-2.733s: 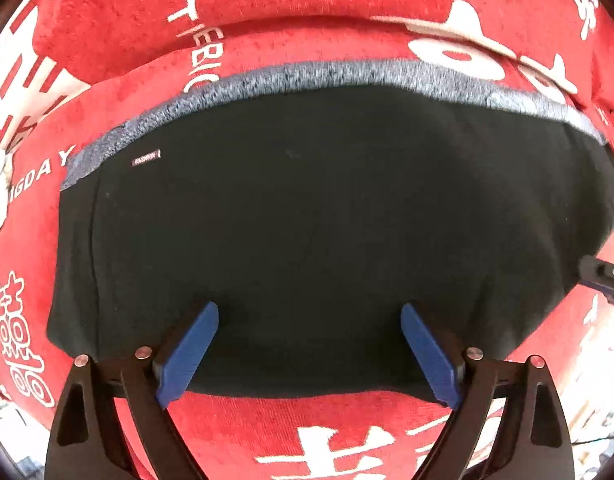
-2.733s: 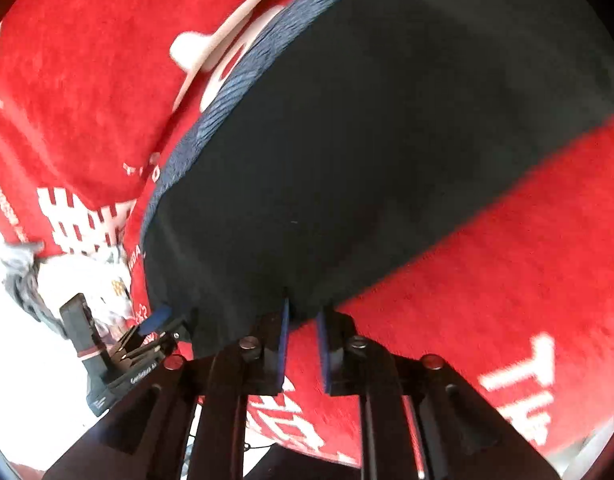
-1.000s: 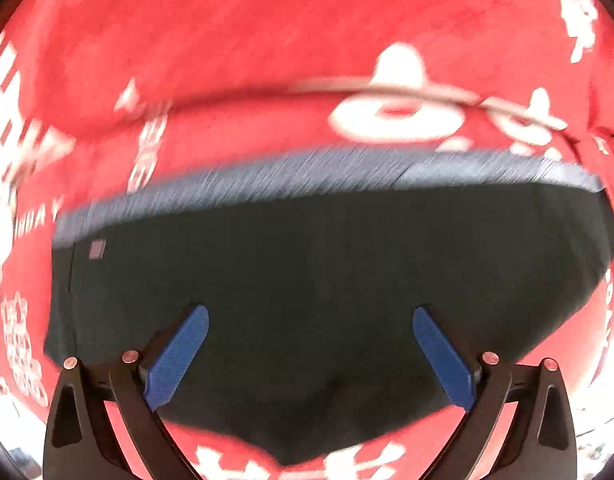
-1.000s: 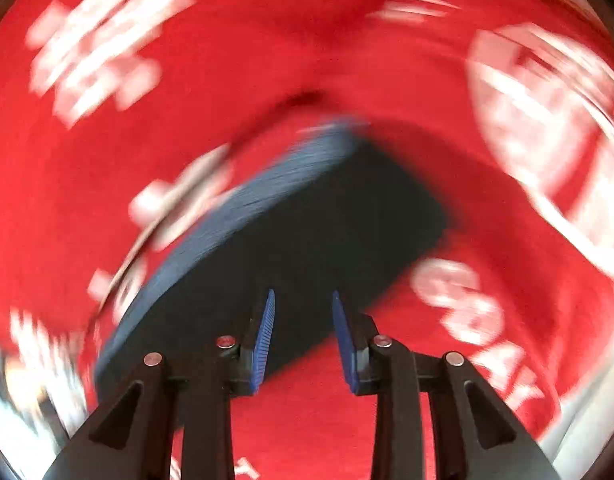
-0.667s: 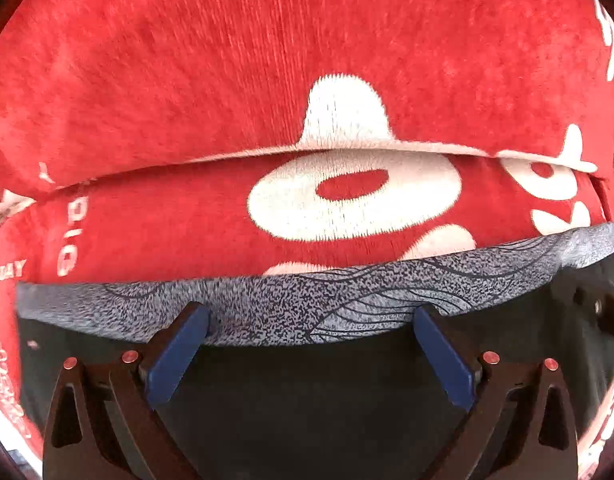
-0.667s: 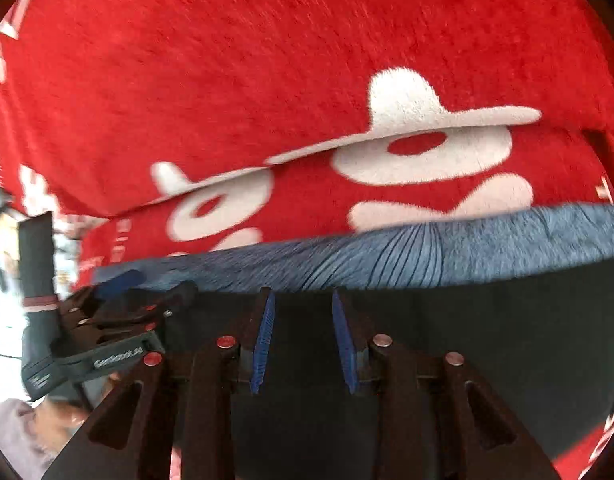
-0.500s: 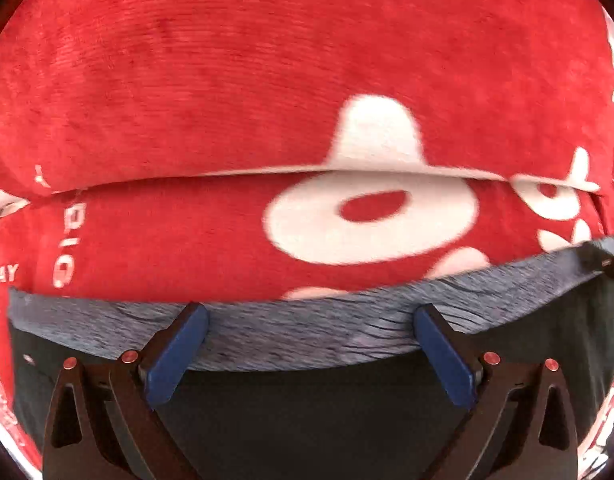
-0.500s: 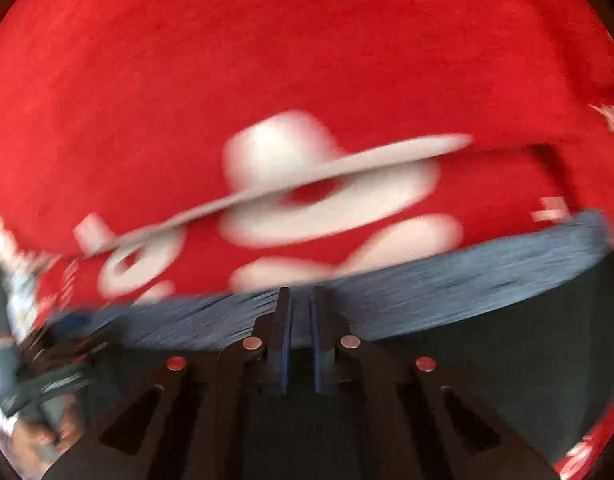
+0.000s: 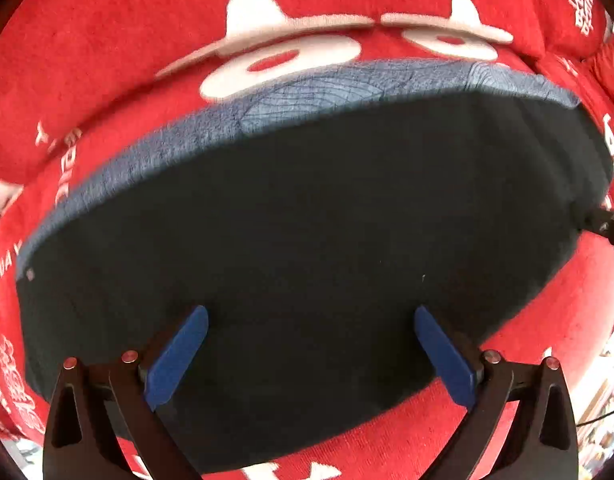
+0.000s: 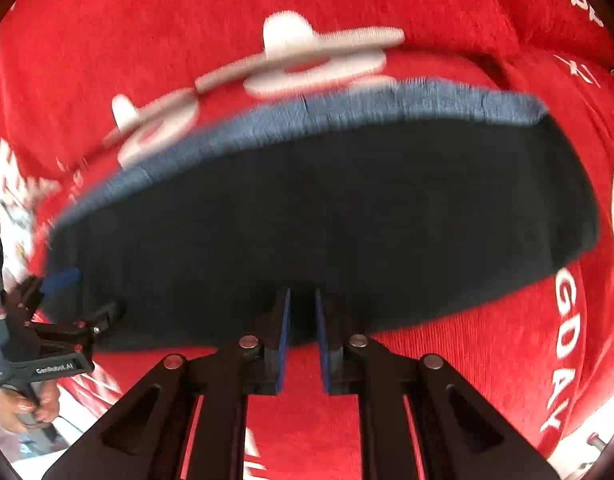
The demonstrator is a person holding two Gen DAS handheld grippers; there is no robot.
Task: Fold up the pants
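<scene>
- Two risks stand out, by my judgement: the folded pants (image 9: 307, 220) may slide on the plush red blanket (image 9: 107, 40) if a gripper drags across them, and a snagged top layer would spoil the fold.
- The pants fill the centre of both views, a broad black slab lying flat on the blanket, with a grey-blue patterned waistband (image 9: 267, 100) along the upper edge.
- The left gripper (image 9: 311, 356), lower centre, has its blue fingers (image 9: 175, 356) spread wide over the cloth, holding nothing.
- The right gripper (image 10: 303, 344), lower centre of its view, shows fingers nearly together at the near edge; whether cloth is pinched I cannot tell.
</scene>
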